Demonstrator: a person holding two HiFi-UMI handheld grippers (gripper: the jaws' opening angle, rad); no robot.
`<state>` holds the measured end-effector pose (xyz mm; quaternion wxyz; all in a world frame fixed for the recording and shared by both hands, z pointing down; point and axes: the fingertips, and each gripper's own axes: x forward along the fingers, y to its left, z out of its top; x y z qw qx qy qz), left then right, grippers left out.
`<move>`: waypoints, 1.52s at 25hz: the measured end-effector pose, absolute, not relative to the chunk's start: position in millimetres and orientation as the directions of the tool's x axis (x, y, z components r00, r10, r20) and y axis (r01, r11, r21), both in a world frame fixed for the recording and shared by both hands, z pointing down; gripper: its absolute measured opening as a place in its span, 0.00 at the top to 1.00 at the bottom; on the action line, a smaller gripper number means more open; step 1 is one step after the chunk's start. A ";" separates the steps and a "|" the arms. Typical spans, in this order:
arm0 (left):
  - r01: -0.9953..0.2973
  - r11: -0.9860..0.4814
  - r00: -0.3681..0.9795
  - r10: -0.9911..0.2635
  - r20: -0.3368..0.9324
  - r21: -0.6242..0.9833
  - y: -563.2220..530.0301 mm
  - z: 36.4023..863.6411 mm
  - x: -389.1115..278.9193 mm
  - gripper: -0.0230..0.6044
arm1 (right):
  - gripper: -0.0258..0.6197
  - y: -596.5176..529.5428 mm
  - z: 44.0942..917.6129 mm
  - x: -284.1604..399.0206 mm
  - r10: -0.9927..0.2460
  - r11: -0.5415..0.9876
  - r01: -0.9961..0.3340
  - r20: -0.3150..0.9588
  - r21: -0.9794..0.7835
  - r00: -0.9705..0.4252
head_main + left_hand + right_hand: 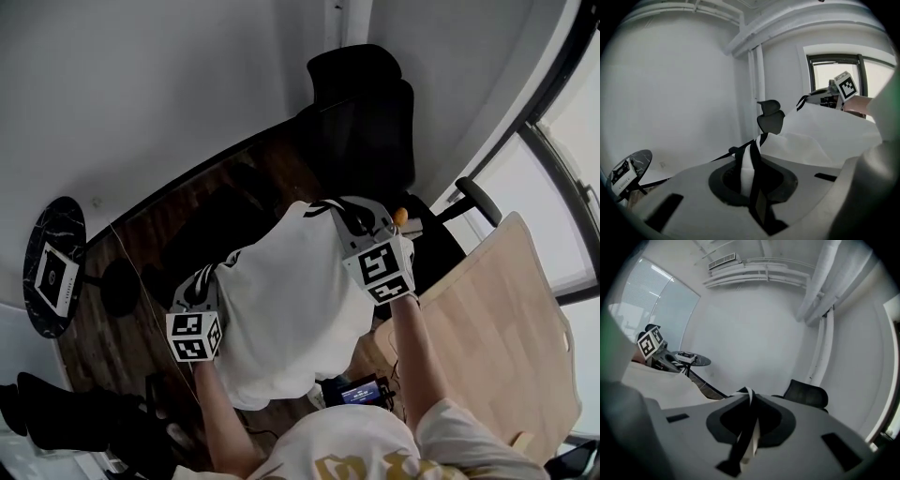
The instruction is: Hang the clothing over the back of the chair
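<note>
Both pairs of jaws are closed on cloth. My left gripper (751, 183) pinches a fold of white fabric with black trim, and my right gripper (747, 430) is clamped on the same striped edge further along. Between them the white shirt (291, 309) is stretched out by that top edge, and the rest of it hangs down toward me, in the air and touching nothing.

In the head view the held edge runs slantwise, from the left gripper low on the left to the right gripper higher on the right. The black office chair (361, 122) stands beyond that edge, straight ahead of the fingers, its back and headrest facing me. My right gripper is nearer to it and the left sits well apart. I judge the left side must swing forward to square the edge with the chair back.
</note>
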<state>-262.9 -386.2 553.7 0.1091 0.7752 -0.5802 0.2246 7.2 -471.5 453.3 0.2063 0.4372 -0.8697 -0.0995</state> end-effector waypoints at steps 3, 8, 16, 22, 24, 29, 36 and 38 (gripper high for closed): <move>-0.943 -0.319 0.225 -0.819 0.527 -0.094 -381.3 576.1 -260.9 0.90 | 0.91 -472.9 476.4 10.3 -0.787 0.615 -0.704 0.322 0.355 -0.526; -0.935 -0.349 0.259 -0.783 0.566 -0.055 -380.8 597.0 -254.8 0.90 | 0.91 -477.3 501.7 12.6 -0.761 0.641 -0.695 0.386 0.326 -0.521; -0.883 -0.469 0.325 -0.620 0.714 -0.005 -366.1 645.1 -233.0 0.90 | 0.90 -473.5 543.6 10.7 -0.699 0.704 -0.609 0.508 0.365 -0.503; -0.867 -0.497 0.341 -0.549 0.763 0.029 -362.8 666.4 -220.6 0.79 | 0.85 -473.6 548.3 11.9 -0.681 0.719 -0.603 0.526 0.346 -0.509; -0.886 -0.460 0.337 -0.554 0.761 0.058 -362.4 667.6 -223.4 0.71 | 0.83 -473.2 548.1 14.2 -0.678 0.718 -0.620 0.520 0.316 -0.520; -0.904 -0.426 0.293 -0.582 0.759 0.023 -366.1 662.2 -235.2 0.58 | 0.78 -471.9 542.4 25.1 -0.673 0.711 -0.670 0.481 0.214 -0.562; -0.918 -0.397 0.284 -0.619 0.733 0.021 -365.2 646.9 -244.3 0.53 | 0.76 -468.3 524.9 38.8 -0.705 0.676 -0.718 0.432 0.166 -0.563; -0.922 -0.387 0.290 -0.648 0.704 0.023 -364.9 632.2 -243.6 0.54 | 0.77 -463.4 520.3 37.0 -0.707 0.675 -0.717 0.428 0.174 -0.563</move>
